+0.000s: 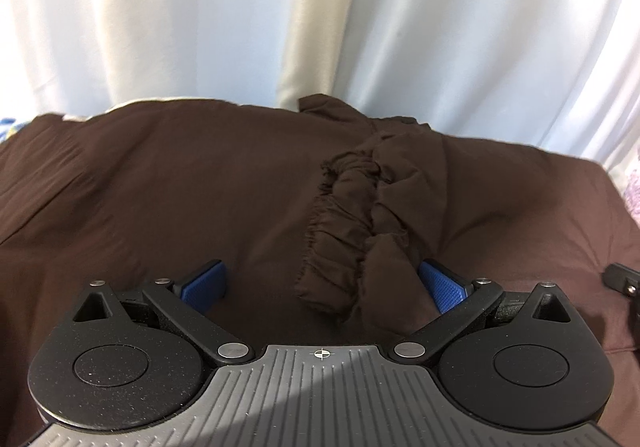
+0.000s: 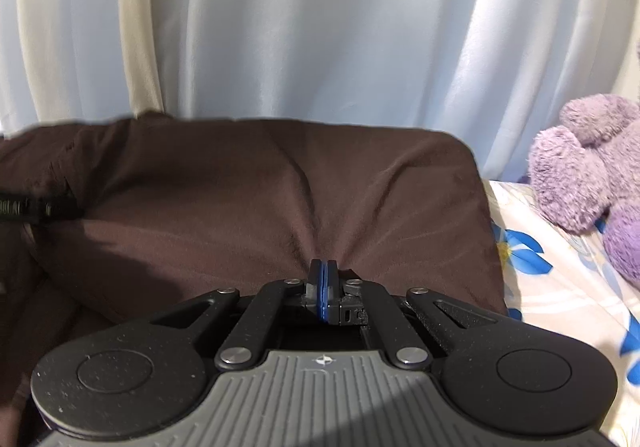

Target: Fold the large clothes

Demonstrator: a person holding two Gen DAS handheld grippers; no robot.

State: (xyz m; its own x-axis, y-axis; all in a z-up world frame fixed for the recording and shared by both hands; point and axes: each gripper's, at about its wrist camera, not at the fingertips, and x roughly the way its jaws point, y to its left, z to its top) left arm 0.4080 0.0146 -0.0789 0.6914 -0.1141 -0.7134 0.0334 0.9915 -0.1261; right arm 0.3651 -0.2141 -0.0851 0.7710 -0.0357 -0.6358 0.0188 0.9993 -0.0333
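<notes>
Brown garment (image 1: 180,187), partly folded on bed (image 2: 560,287), waistband (image 1: 344,231) bunched, more folds left; left tongs (image 1: 320,283) wide, empty; right tongs (image 2: 324,287) closed, seemingly pinching cloth.

soft daylight glows through the pale curtain (image 1: 200,15), slight motion blur, fisheye bending at edges.

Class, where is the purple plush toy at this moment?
In the right wrist view, the purple plush toy sits at the far right on the floral sheet, beside the brown garment and before the pale curtain.
</notes>
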